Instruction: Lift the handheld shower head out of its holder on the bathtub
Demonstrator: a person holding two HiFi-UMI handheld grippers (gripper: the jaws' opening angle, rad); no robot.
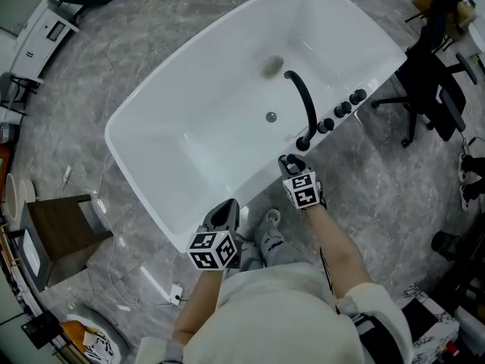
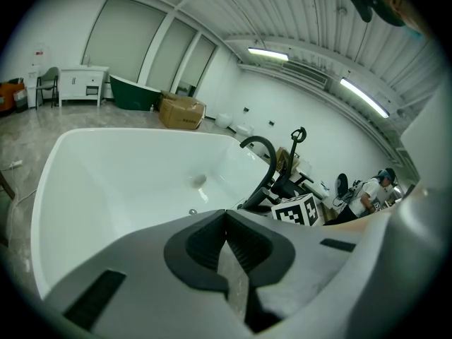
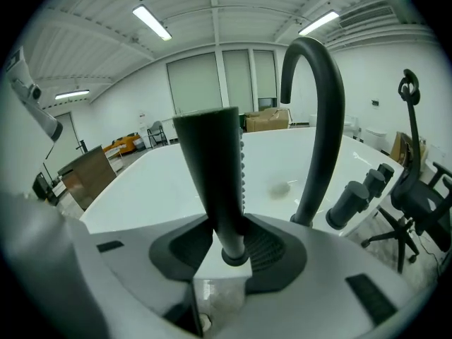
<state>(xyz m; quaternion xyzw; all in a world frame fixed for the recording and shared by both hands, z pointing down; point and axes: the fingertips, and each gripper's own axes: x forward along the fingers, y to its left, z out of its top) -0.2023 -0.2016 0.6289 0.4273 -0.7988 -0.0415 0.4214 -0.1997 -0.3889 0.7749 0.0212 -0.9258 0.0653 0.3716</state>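
- Handheld shower head [image 3: 208,161]: upright at the near rim of the bathtub [image 1: 212,127], just beside the curved spout [image 3: 321,119] and near the row of knobs [image 3: 349,200]. Seated low and, by judgement, not yet out of its holder, which no view shows clearly.
- Right gripper [image 3: 226,224]: partly closed, pads set against either side of the slim handle just above its foot. Takes the narrow stem rather than the wide head, presumably for a firm hold and a straight pull upward.
- Jaws placed across the handle, leaving the nozzle side, turned toward the spout, clear of the pads.
- Left gripper [image 2: 226,214]: jaws together, nothing between them. Held at the near edge of the tub, well apart from the fittings, probably to stay out of the lifting path.
- Right arm: forearm extended forward from the body to the rim, with the gripper angled forward and down and its marker cube uppermost in the head view.
- Left arm: kept closer to the body, with the gripper pointing obliquely down toward the tub interior.
- Next move, by judgement: a vertical lift, with care for the spout close alongside.
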